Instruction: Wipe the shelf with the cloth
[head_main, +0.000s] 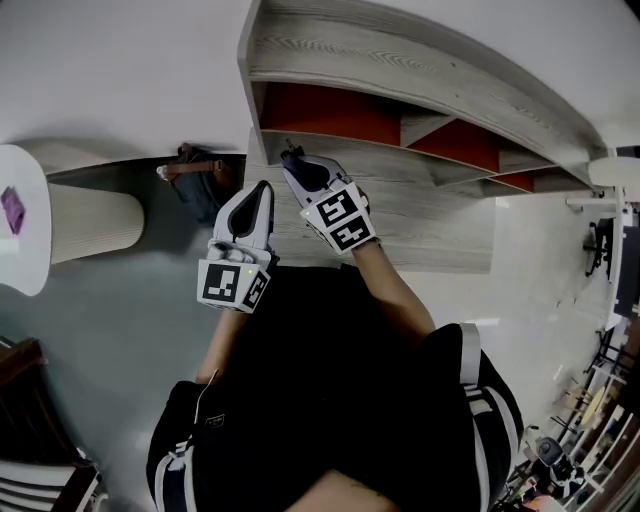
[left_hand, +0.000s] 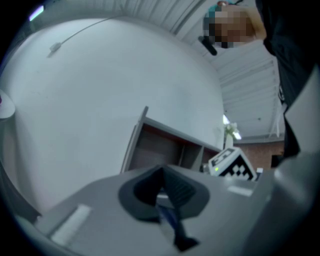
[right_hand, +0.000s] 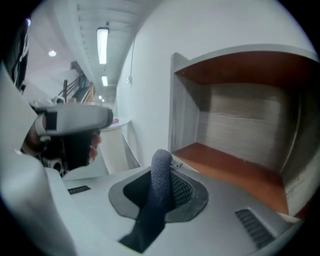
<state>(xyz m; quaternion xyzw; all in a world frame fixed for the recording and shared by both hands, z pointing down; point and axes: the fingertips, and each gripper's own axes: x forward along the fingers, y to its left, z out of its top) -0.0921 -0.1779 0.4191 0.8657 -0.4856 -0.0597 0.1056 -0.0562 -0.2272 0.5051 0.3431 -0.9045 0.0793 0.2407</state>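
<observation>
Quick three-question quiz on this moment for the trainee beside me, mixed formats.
1. True or false: the cloth lies loose on the shelf floor.
2. The floor of the shelf compartment facing the cloth is: A white, B reddish-brown, C green.
3. Fill in: the cloth is pinched between the fingers of the ____ gripper.

Key: 1 false; 2 B; 3 right, the right gripper is shut on it.

A plain white wall (head_main: 120, 70) met a grey-blue floor (head_main: 110, 340), where a round white table (head_main: 30, 262) on a cream drum base stood at the left. A dark bag (head_main: 200, 185) lay at the wall's foot. A fluorescent tube (right_hand: 102, 46) glowed on the white ceiling.
</observation>
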